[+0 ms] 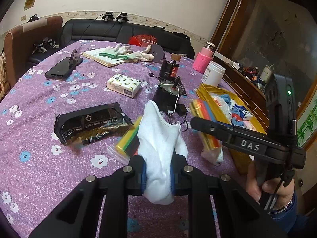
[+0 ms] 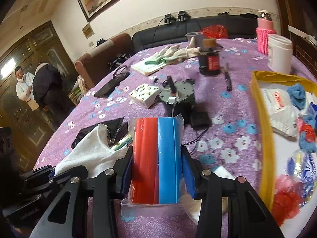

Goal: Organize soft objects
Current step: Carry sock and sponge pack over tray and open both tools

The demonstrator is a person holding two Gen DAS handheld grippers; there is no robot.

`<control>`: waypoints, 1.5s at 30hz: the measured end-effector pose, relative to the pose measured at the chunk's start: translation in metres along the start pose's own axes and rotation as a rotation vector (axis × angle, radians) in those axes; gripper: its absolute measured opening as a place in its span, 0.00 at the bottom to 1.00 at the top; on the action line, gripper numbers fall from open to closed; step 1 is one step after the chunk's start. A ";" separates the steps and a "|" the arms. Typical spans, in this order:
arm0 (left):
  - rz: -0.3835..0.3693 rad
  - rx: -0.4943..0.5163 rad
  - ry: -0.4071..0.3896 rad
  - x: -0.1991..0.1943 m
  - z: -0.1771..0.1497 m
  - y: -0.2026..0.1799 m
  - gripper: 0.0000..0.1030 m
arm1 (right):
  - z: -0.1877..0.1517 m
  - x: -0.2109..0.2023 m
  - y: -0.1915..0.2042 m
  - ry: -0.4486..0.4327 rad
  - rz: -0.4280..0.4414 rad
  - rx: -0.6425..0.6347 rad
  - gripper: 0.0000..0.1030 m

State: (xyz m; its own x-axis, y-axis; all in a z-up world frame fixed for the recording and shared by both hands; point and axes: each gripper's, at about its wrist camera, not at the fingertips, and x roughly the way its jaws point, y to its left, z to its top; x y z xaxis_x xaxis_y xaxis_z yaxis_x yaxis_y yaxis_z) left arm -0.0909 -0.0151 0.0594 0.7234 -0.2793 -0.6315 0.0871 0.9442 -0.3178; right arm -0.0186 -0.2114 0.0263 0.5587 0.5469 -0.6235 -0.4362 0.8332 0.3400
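Observation:
My left gripper [image 1: 157, 175] is shut on a white sock [image 1: 161, 138] and holds it above the purple flowered tablecloth [image 1: 49, 109]. The sock also shows in the right wrist view [image 2: 93, 152], at lower left. My right gripper [image 2: 157, 168] is shut on a clear zip bag of red and blue foam strips [image 2: 157, 158]. The right gripper's black body [image 1: 247, 142] crosses the right side of the left wrist view. A yellow tray [image 2: 265, 130] with plastic bags and blue cloth lies to the right. Gloves [image 1: 118, 52] lie on a booklet at the far side.
A black snack packet [image 1: 93, 123], a second bag of coloured strips [image 1: 128, 138], a tissue pack [image 1: 123, 84], a phone [image 1: 59, 70], a motor gadget with wires [image 1: 170, 87], a white jar [image 1: 213, 73] and a pink bottle [image 1: 204, 59] lie on the table. Two people [image 2: 37, 87] stand at far left.

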 end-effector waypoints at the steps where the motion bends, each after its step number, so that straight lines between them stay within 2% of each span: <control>1: -0.005 -0.001 -0.001 -0.001 0.001 -0.001 0.16 | -0.001 -0.003 -0.002 -0.004 0.001 0.009 0.47; 12: -0.029 0.030 -0.025 -0.006 0.008 -0.017 0.16 | -0.007 -0.042 -0.016 -0.067 0.021 0.077 0.47; 26: -0.098 0.103 -0.050 -0.003 0.027 -0.071 0.16 | -0.011 -0.100 -0.054 -0.172 0.007 0.151 0.47; 33: -0.151 0.154 -0.028 0.017 0.032 -0.111 0.16 | -0.022 -0.140 -0.099 -0.246 -0.055 0.235 0.46; 41: -0.223 0.218 0.017 0.048 0.035 -0.168 0.16 | -0.035 -0.161 -0.155 -0.271 -0.150 0.338 0.46; 45: -0.255 0.225 0.073 0.078 0.031 -0.191 0.16 | -0.037 -0.161 -0.173 -0.249 -0.263 0.353 0.46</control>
State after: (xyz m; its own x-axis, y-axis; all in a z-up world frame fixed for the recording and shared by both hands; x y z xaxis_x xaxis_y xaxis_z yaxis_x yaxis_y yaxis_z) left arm -0.0300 -0.2121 0.0932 0.6090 -0.5149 -0.6033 0.4129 0.8552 -0.3132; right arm -0.0589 -0.4470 0.0419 0.7879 0.2822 -0.5473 -0.0173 0.8986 0.4385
